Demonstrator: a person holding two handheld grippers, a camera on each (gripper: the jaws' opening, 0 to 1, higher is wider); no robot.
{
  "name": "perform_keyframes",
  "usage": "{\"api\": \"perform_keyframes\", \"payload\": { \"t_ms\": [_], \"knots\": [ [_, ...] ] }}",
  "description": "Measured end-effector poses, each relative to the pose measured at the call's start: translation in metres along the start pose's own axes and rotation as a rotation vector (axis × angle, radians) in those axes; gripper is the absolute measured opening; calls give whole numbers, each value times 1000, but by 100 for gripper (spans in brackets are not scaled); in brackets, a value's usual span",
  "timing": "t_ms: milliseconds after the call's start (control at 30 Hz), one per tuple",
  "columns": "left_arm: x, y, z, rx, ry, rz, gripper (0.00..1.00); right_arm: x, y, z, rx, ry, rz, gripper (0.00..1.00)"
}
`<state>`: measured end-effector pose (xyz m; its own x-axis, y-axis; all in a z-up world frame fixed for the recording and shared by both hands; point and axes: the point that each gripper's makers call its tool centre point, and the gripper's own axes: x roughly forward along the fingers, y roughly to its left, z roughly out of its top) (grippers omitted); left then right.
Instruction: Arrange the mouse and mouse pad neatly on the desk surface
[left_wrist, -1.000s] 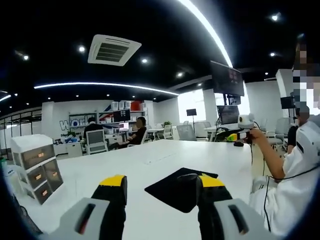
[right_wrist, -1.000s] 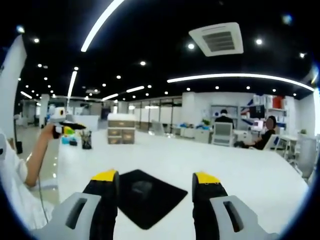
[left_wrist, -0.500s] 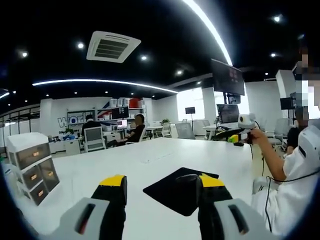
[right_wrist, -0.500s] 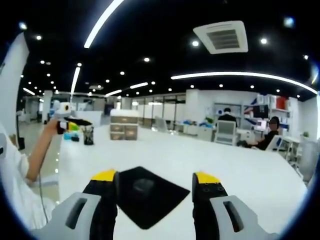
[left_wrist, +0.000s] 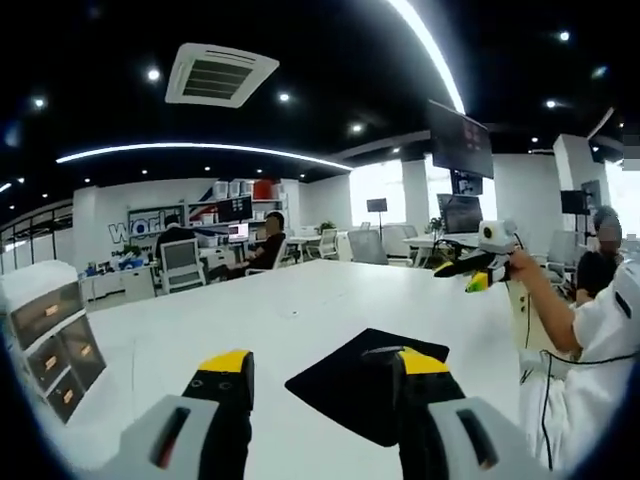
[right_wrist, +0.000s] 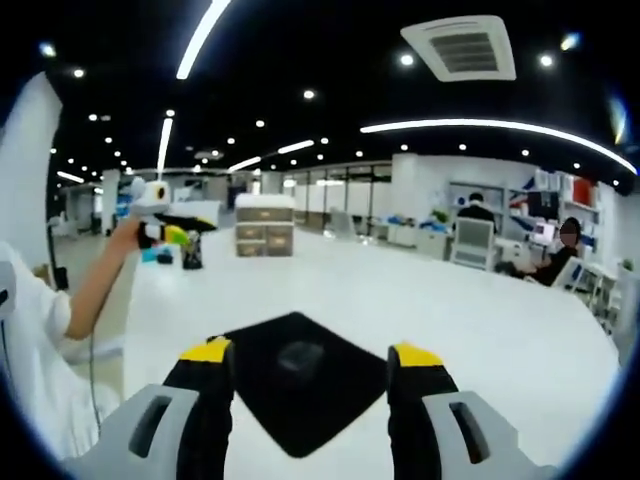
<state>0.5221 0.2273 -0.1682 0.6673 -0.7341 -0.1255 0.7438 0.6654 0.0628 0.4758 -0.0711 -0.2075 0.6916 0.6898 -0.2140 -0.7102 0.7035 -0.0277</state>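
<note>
Mouse (right_wrist: 299, 356) is seen whole on the pad (right_wrist: 296, 385) in the right gripper view, half-hidden in the left; jaws are spread wide, bare bench (right_wrist: 420, 300) around.

A dark ceiling carries curved white light strips (left_wrist: 200, 150), small round spotlights and a square white air vent (left_wrist: 221, 74). Beneath stand a long white desk (right_wrist: 400, 300), a white drawer cabinet (left_wrist: 45, 330) and grey office chairs (left_wrist: 181, 265).
</note>
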Motion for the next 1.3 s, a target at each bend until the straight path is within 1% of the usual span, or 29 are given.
{"api": "perform_keyframes", "payload": {
  "t_ms": [200, 333, 433, 667, 800, 900, 933, 1100, 1167, 1233, 1300],
  "knots": [
    [18, -2, -3, 8, 34, -17, 57, 13, 2, -9, 5, 40, 39, 59],
    [37, 0, -6, 3, 64, -3, 60, 22, 7, -18, 16, 69, 84, 63],
    [50, -2, -10, 1, 85, -9, 61, 29, 11, -22, 23, 81, 117, 64],
    [83, -6, -29, 0, 155, -31, 62, 45, 23, -34, 14, 117, 160, 65],
    [100, -11, -41, 16, 195, -42, 63, 51, 27, -42, 16, 137, 176, 65],
    [110, -14, -48, 26, 212, -60, 63, 57, 29, -48, 20, 154, 188, 65],
    [113, -15, -51, 34, 221, -61, 63, 58, 28, -49, 19, 161, 191, 65],
    [125, -15, -67, 68, 278, -54, 64, 65, 34, -59, 24, 180, 204, 65],
    [131, -17, -78, 72, 309, -60, 64, 69, 38, -65, 28, 191, 206, 65],
    [138, -15, -86, 76, 331, -62, 64, 72, 42, -70, 35, 200, 216, 65],
    [143, -21, -94, 78, 346, -64, 65, 75, 45, -75, 39, 210, 220, 65]
  ]
}}
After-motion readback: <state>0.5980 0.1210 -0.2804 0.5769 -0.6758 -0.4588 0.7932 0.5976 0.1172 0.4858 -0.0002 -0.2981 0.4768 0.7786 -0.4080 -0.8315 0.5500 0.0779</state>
